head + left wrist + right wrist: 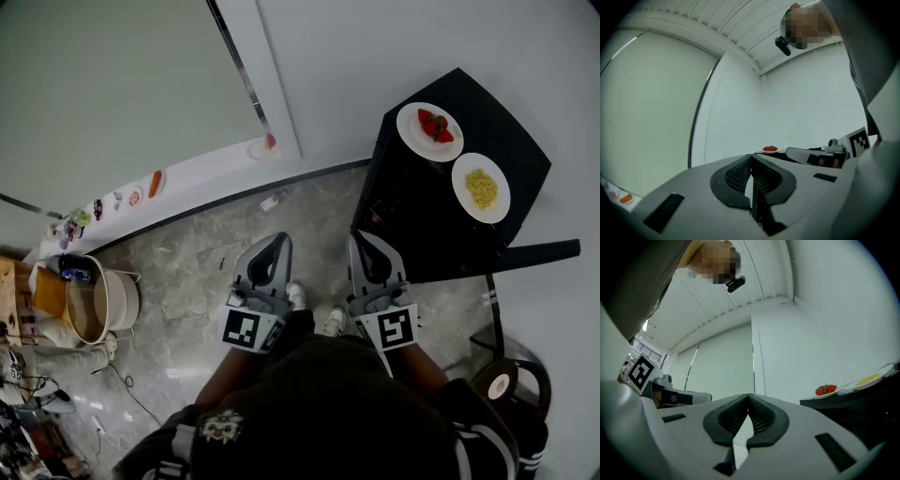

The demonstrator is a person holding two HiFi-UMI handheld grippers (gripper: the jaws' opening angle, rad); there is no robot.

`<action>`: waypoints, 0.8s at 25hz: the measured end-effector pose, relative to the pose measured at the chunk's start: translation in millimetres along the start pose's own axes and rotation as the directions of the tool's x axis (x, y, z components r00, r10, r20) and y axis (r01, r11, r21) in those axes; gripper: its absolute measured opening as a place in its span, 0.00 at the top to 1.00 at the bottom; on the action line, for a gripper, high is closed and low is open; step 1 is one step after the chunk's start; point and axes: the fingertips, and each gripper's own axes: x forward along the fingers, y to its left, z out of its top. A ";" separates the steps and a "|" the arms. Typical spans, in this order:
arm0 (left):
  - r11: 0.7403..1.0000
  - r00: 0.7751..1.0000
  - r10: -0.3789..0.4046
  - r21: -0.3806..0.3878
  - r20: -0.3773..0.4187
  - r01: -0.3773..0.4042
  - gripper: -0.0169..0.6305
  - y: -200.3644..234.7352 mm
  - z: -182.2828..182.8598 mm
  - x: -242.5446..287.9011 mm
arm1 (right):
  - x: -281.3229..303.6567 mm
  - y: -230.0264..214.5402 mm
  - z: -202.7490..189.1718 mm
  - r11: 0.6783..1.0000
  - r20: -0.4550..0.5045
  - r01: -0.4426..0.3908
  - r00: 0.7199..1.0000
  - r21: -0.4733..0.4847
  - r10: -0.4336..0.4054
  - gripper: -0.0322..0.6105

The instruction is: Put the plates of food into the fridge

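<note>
Two white plates stand on a black table (427,234) at the upper right of the head view: one with strawberries (430,130), one with yellow food (481,187). My left gripper (278,240) and right gripper (357,237) are held low in front of me over the floor, both shut and empty, short of the table. In the left gripper view the left gripper (751,156) has its tips touching, and the strawberry plate (770,149) shows far off. The right gripper (748,396) in its own view is likewise shut, with the strawberry plate (826,391) and the yellow-food plate (868,379) at the right.
A pale green sliding panel (112,84) and white wall fill the far side. A white ledge (187,178) along the wall carries small items. A round wooden bin (98,305) sits at the left on the marble floor. A black chair (511,380) is at the lower right.
</note>
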 end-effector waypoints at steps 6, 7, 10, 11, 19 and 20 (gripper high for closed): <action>0.992 0.992 -0.125 -0.006 -0.006 0.125 0.94 -17.4 -7.8 32.7 | -10.8 -27.5 -0.2 0.994 -0.008 0.103 0.995 -0.041 -0.104 0.91; 0.990 0.990 -0.143 -0.006 -0.005 0.143 0.94 -18.5 -8.7 38.5 | -10.8 -31.7 -0.2 0.992 -0.008 0.121 0.993 -0.045 -0.121 0.91; 0.981 0.981 -0.195 -0.013 -0.008 0.195 0.94 -19.2 -13.1 57.6 | -6.7 -45.3 -1.3 0.984 -0.012 0.170 0.985 -0.057 -0.171 0.91; 0.977 0.977 -0.212 -0.015 -0.007 0.212 0.94 -18.9 -14.4 64.3 | -4.4 -50.0 -2.0 0.981 -0.012 0.185 0.982 -0.064 -0.186 0.91; 0.938 0.939 -0.344 -0.043 -0.002 0.343 0.94 -20.9 -20.5 105.7 | 6.5 -75.0 -1.4 0.945 -0.008 0.310 0.950 -0.109 -0.312 0.91; 0.933 0.934 -0.358 -0.049 0.001 0.358 0.94 -22.2 -21.0 110.1 | 6.0 -77.6 -1.8 0.939 -0.011 0.325 0.945 -0.114 -0.328 0.91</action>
